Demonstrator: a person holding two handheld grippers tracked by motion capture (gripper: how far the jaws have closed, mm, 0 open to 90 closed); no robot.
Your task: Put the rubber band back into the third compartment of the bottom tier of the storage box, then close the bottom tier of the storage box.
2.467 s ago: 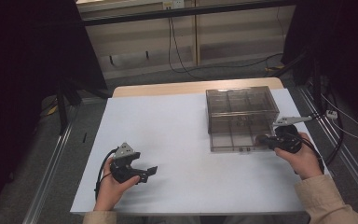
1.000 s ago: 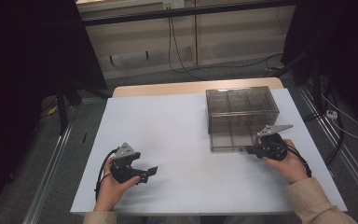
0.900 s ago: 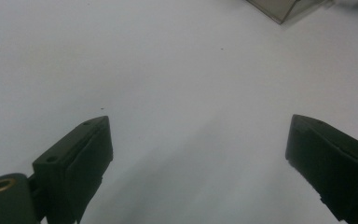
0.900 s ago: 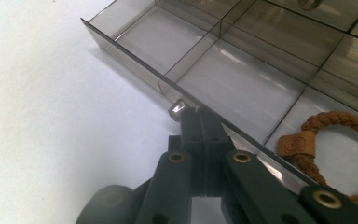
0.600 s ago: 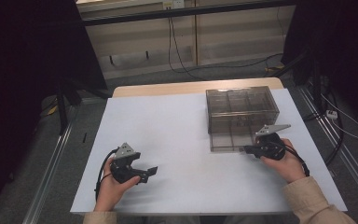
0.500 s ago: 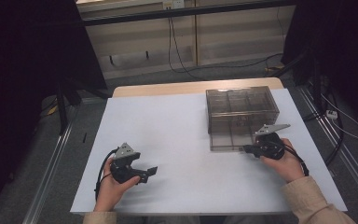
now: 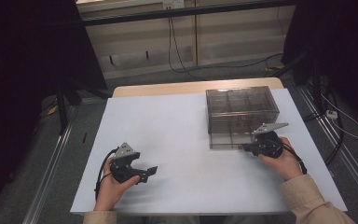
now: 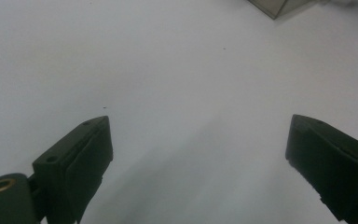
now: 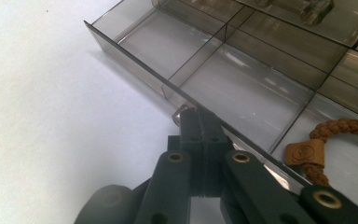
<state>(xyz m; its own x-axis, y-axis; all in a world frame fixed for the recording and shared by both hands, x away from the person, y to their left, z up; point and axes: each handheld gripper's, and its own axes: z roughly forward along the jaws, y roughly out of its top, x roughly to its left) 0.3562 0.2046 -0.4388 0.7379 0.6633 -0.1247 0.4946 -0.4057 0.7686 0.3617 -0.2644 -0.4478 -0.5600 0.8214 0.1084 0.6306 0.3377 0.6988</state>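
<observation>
Right gripper [image 9: 200, 122] clamping small clear pull tab [image 9: 181, 113] on front wall of smoky transparent plastic drawer [image 9: 223, 88], drawer lying directly ahead of jaws. Advising straight, level pull, grip kept firm. Left gripper [image 8: 198, 154] resting agape over white tabletop [image 8: 168, 70], idle.

A clear smoky plastic compartment box [image 7: 242, 114] is sitting at the worktop's [image 7: 182, 121] far right, its pulled-out drawer [image 9: 223, 88] holding a brown braided leather bracelet [image 9: 335, 144] inside.
</observation>
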